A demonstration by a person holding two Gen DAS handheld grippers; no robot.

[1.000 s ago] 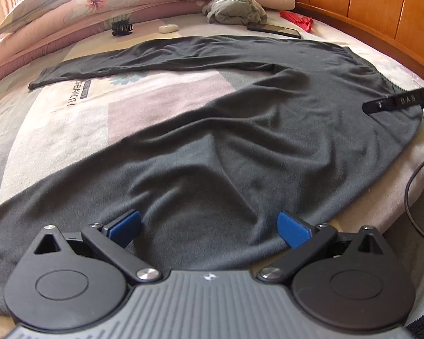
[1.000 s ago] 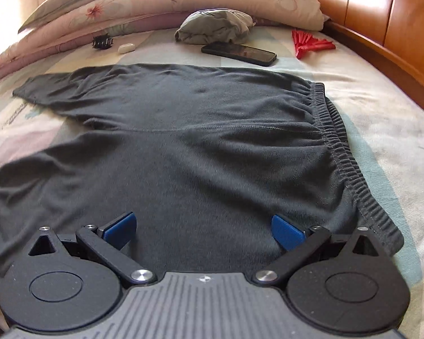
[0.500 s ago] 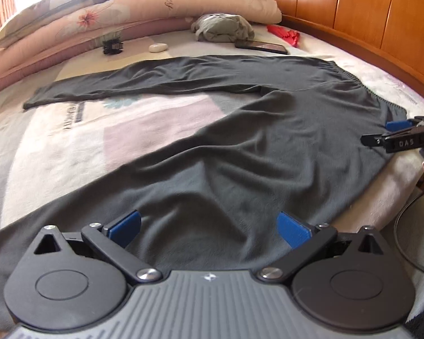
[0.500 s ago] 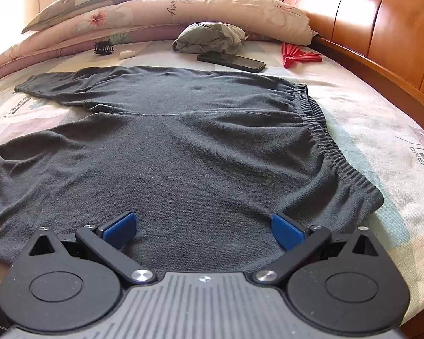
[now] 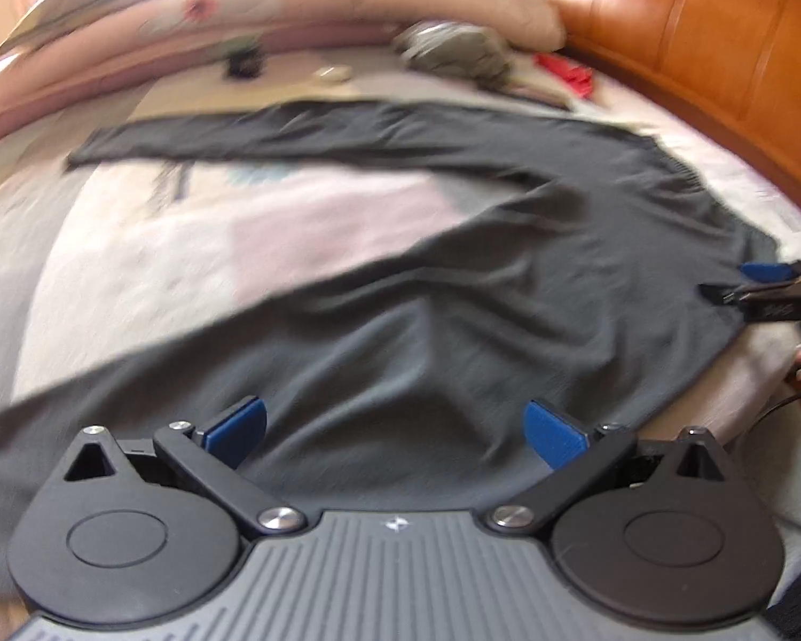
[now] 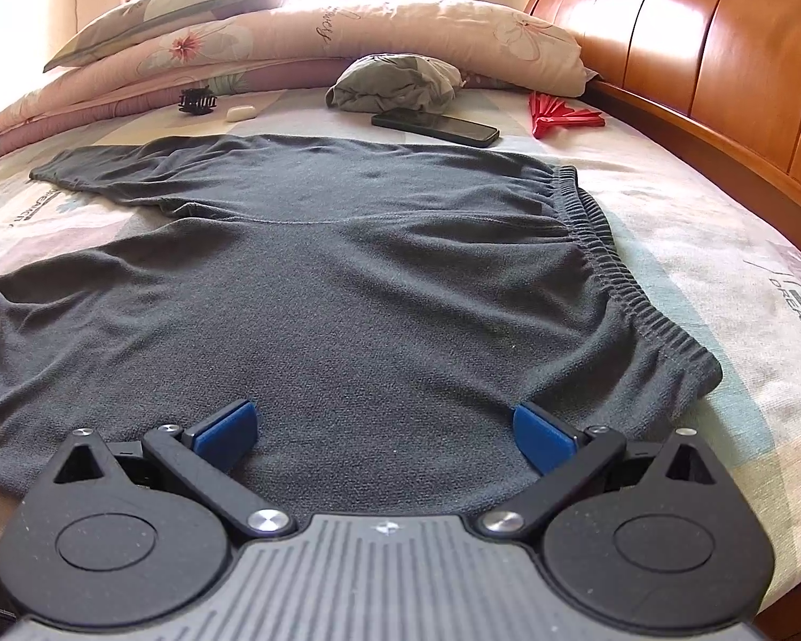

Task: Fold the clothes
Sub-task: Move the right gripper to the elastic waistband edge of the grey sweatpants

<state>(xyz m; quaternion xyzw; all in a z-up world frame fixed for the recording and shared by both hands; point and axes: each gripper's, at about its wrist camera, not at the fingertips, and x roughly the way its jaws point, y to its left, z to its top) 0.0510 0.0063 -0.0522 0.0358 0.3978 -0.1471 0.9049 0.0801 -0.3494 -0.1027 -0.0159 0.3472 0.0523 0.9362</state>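
Dark grey trousers (image 5: 454, 288) (image 6: 358, 294) lie spread flat on the bed, legs splayed apart toward the left, elastic waistband (image 6: 619, 278) at the right. My left gripper (image 5: 395, 430) is open, hovering over the near leg with nothing between its blue pads. My right gripper (image 6: 384, 432) is open too, low over the near edge of the trousers close to the waistband. In the blurred left wrist view the right gripper (image 5: 758, 288) shows at the right edge, by the waistband corner.
Pillows and a folded quilt (image 6: 304, 37) lie along the far side. A bundled grey garment (image 6: 395, 80), a black phone (image 6: 435, 127), a red fan (image 6: 560, 112), a black hair clip (image 6: 197, 100) and a small white case (image 6: 240, 113) rest beyond the trousers. A wooden headboard (image 6: 694, 53) rises at the right.
Both grippers have drawn back toward the near bed edge, so more of the trousers and headboard shows. The left view is motion-blurred now. The trousers have not moved.
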